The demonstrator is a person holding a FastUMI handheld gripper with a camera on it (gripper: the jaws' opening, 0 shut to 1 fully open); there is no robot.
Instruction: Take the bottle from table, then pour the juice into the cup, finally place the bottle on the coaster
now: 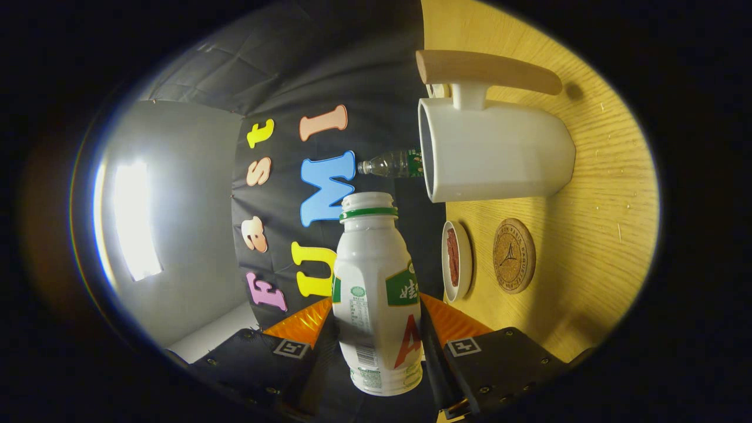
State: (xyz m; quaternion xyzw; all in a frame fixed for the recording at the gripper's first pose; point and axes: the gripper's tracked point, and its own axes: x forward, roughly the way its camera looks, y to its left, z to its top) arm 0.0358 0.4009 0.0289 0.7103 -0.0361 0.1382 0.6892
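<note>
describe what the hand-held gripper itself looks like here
The hand-held gripper has two blocky dark finger bodies with small screws. Each carries a square black-and-white marker tag on top. Ribbed, wedge-shaped pads line the inner faces.

My claw [376,346] is clamped on the white bottle [376,294], one finger pressing each side of its body. The bottle's neck, with a green ring and no cap, points toward the white cup [496,155]. The view is rolled, so the wooden surface [599,235] appears as a wall beside the bottle. The cup has a wooden handle [487,70]. Near it lie a round cork coaster [513,256] and a small white dish [457,261]. A clear plastic bottle [390,164] shows beyond the cup.
</note>
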